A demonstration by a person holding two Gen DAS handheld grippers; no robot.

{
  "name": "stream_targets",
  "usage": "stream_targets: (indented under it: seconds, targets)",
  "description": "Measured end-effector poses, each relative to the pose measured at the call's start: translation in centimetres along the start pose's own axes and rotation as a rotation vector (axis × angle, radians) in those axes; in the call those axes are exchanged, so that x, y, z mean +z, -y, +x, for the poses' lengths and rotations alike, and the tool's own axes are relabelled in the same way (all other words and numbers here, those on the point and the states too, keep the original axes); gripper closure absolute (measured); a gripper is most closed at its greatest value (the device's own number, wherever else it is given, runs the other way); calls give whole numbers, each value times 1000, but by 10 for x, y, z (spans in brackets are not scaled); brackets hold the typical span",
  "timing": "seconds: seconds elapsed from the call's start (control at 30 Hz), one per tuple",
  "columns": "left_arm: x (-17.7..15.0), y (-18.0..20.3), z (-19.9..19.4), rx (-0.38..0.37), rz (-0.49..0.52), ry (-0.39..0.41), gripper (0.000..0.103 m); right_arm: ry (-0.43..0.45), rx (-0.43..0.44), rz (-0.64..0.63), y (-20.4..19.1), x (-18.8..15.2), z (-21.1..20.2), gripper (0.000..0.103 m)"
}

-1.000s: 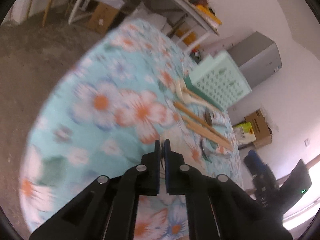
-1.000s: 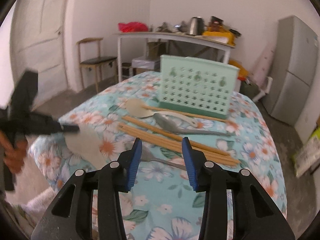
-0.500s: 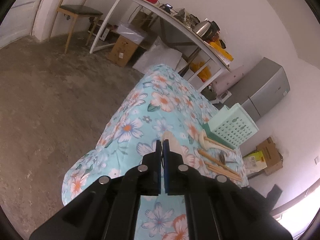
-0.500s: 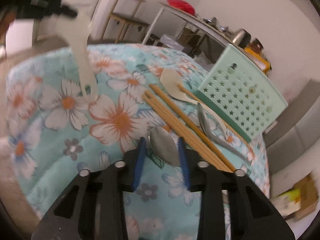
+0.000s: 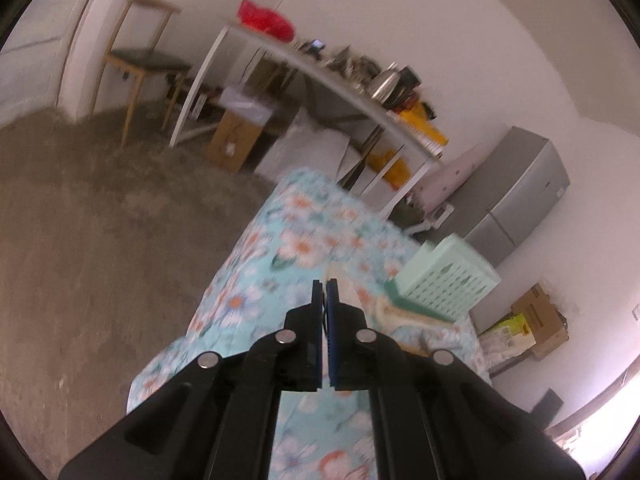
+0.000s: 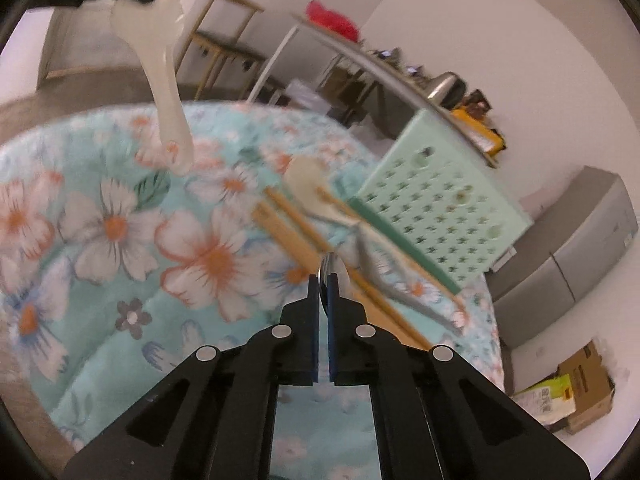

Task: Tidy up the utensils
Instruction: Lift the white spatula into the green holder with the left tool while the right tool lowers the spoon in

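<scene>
Metal shows between the right gripper's point(image 6: 324, 280) fingers: they are clamped edge-on on the bowl of a steel spoon point(image 6: 326, 265), low over the flowered cloth point(image 6: 120, 240) that covers the desk. Just beyond the spoon lie wooden chopsticks point(image 6: 288, 228) in a slanting row, a pale spoon point(image 6: 306, 184) with its bowl toward the far edge, and a grey spoon point(image 6: 376, 272) beside it. A mint-green perforated basket point(image 6: 444, 208) stands on the cloth right behind them, touching or nearly touching the pale spoon's handle.

At the top left of the right wrist view the left gripper point(image 5: 325, 282) holds a white rice paddle point(image 6: 160, 60) in the air above the near part of the desk, handle hanging down. In its own view its fingers are pressed together on the paddle, which shows as a thin cream sliver point(image 5: 346, 292) past the tips. The basket point(image 5: 444, 280) sits to the right there, blurred.
</scene>
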State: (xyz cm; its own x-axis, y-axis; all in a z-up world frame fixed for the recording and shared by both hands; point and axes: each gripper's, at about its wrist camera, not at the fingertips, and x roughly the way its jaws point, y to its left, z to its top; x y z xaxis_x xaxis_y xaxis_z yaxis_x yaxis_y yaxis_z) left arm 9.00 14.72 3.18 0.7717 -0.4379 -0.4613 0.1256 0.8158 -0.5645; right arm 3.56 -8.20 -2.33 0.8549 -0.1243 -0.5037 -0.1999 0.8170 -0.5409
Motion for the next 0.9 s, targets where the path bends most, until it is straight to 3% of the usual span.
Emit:
stream_targets:
  seconds: [0.13,0.37,0.57,0.8,0.9]
  targets:
    - [26,33,1,-55,68,77,102,60,-8,157,44,15,-23,103]
    - [77,124,26,-131,244,233,102,174,-4,379,109,24,-54,103]
    - [91,193,74,-57,470,309,102,286,37,536,164,29,-63,103]
    - [74,227,143,53,699,247,102,387,128,672,223,37,-52,103]
    - [67,231,159,80,749,224,102,419,149,700,241,41,-46,103]
